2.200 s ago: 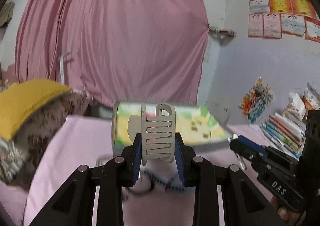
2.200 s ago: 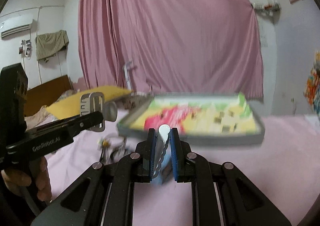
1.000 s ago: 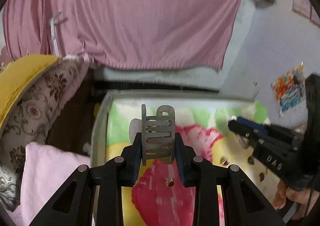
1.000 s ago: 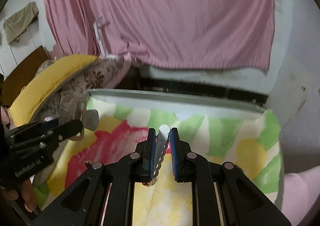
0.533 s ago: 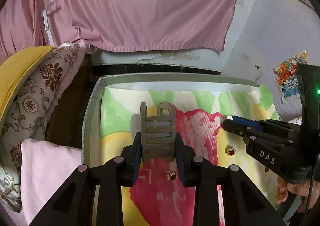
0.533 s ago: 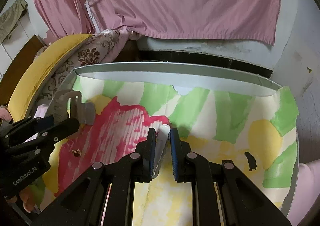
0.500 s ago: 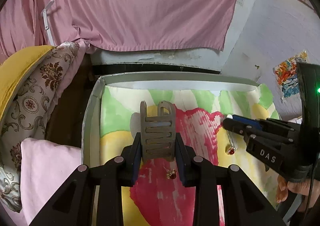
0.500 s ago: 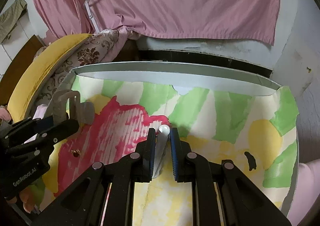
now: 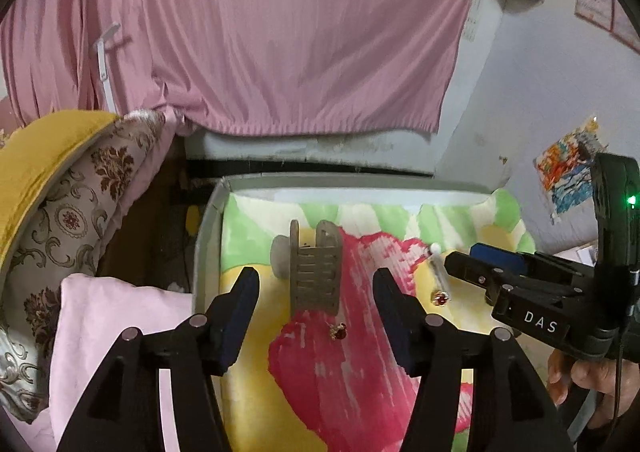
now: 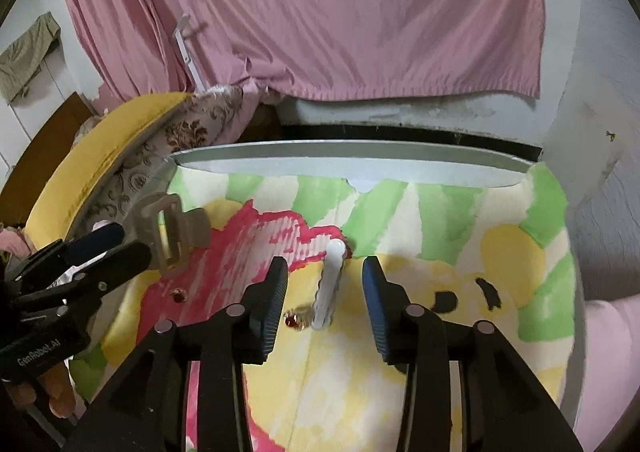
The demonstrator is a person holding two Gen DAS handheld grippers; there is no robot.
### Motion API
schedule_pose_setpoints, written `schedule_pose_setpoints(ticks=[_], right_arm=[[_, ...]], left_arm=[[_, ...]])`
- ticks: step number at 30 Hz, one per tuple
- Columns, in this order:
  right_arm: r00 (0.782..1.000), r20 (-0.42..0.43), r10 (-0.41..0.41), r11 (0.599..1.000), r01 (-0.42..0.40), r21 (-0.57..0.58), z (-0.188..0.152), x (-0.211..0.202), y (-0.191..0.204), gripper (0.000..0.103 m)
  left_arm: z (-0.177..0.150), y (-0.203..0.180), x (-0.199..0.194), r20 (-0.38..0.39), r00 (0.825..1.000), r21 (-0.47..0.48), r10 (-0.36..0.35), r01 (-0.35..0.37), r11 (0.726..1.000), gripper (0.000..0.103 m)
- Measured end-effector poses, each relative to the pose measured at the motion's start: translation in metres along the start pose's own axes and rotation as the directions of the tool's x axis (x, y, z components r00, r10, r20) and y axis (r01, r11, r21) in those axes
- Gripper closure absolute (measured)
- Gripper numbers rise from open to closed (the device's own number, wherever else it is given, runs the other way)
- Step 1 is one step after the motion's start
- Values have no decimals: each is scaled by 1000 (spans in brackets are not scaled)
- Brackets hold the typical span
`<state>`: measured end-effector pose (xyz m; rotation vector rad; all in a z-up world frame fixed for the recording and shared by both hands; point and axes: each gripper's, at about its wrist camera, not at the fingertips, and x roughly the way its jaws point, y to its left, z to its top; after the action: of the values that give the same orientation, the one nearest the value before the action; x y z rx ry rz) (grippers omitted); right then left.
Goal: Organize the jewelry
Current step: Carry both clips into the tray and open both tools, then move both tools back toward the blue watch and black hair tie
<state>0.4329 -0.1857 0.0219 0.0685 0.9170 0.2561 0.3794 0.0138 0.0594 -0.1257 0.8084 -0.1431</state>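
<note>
A tray (image 9: 208, 219) lined with a flowered cloth of pink, yellow and green lies below both grippers; its rim shows in the right wrist view (image 10: 360, 155). My left gripper (image 9: 316, 292) is open, and a beige hair claw clip (image 9: 316, 272) rests on the cloth between its fingers. The clip shows in the right wrist view (image 10: 168, 228) too. My right gripper (image 10: 324, 284) is open over a white wavy hair pin (image 10: 330, 284), which lies on the cloth. A small red earring (image 10: 294, 320) lies beside the pin, another (image 9: 338, 332) just before the clip.
A yellow and brown patterned pillow (image 9: 60, 179) and a pink blanket (image 9: 100, 324) lie left of the tray. A pink curtain (image 9: 260, 31) hangs behind. Dark marks (image 10: 488, 296) show on the cloth at the right. A pale wall (image 9: 540, 111) stands to the right.
Both grippers have opened. The claw clip and the white hair pin, held until half a second ago, now lie on the cloth in the tray.
</note>
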Motion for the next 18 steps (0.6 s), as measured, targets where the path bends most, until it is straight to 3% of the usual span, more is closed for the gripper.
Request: schedule_pose_setpoints(ticks=[2,5,9,13,18], right_arm=[[999,40,-5,1000,5,-1,-4,-12,-1,67],[992,126,-4,1000,4,3,-14,-37,0,54],[967,253,-17,1000,13,16,-30,-75,3,29],[935,353,-26,1000,21,17,-51,-108,4,21],[899,437,-22,1000,18,12,-86,-143,9,17]], left_arm=[[-5,0,-12,49,999,-2,0,0,1000,42],[-16,-1,-36,145,989,4,0,0,1000,27],[-31,-4,-63,235,972,10,6,-8,1000,20],[-49,-1,-87,302,953,-21,11,-5,1000,8],[-73,1,-116,359,933,-36,15,-2,999,6]])
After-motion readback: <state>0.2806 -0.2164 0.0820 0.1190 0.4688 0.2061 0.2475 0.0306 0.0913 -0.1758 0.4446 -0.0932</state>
